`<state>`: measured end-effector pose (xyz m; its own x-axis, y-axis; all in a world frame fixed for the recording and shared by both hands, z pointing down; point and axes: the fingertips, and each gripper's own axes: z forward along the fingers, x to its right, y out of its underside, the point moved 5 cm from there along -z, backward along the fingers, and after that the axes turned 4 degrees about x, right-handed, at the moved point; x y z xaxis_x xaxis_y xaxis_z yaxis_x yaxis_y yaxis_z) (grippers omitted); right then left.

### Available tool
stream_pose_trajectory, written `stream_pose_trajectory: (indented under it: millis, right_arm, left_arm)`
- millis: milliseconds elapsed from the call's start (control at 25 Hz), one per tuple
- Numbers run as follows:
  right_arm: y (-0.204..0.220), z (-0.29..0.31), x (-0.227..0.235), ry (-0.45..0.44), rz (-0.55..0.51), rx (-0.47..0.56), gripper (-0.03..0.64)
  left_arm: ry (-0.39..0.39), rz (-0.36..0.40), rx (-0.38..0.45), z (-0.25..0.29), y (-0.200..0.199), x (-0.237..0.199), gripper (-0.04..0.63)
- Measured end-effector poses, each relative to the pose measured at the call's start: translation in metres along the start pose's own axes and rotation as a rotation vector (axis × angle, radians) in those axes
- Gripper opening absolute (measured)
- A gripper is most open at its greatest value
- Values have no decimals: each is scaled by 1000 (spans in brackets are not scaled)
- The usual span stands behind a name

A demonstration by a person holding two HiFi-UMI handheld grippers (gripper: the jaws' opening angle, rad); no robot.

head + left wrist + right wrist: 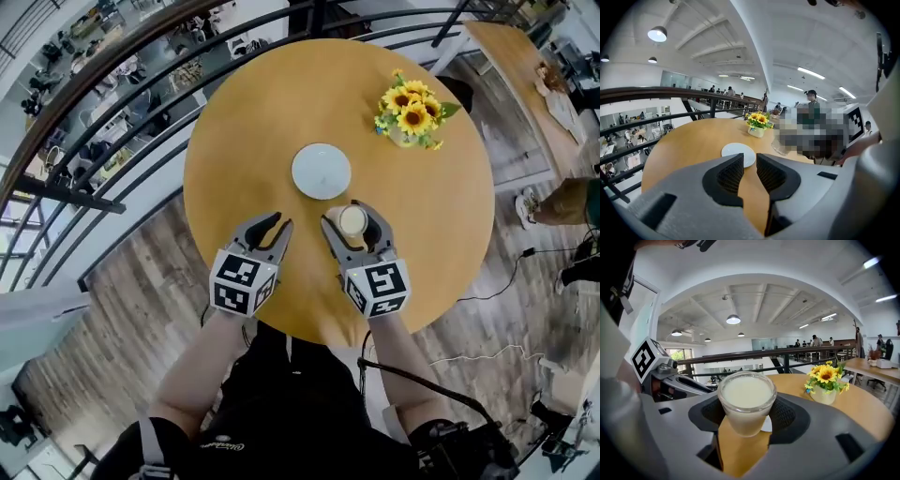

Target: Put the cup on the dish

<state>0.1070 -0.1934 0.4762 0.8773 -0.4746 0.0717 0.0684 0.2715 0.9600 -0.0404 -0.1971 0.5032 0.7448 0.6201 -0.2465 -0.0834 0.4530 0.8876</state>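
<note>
Right gripper view shows the clear glass cup of milky liquid [746,401] clamped upright between both jaws of the right gripper [352,217], probably kept level so nothing spills. It sits toward the tabletop's near edge, just short of the round white dish [321,172] at the centre; whether it is lifted I cannot tell. The left gripper [278,223] waits alongside, jaws slightly apart and empty. A small vase of sunflowers [411,114] stands near the far right edge of the round wooden tabletop [253,122], clear of the path.

Round table [441,225] viewed from above.
A cup [353,221] is held in the right gripper [351,216], just beside a white dish [321,172].
</note>
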Motion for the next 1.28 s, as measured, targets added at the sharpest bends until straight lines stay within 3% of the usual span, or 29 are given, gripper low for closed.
stream_pose_trajectory:
  millis: [280,640,1080,1280]
  right_arm:
    - [43,24,22,19,36,-63,255]
    - [56,61,34,24,37,-93,255]
    - [65,135,58,-5,-113,-207,255]
    - [69,156,72,20,-116,-247,255]
  left_arm:
    - [-1,-27,-46,45,28,-8,84]
    - [12,-46,-61,67,33,-17,84]
    - [18,-80,-73,72,40,-22,84]
    - [21,-90,-70,72,39,-22,84]
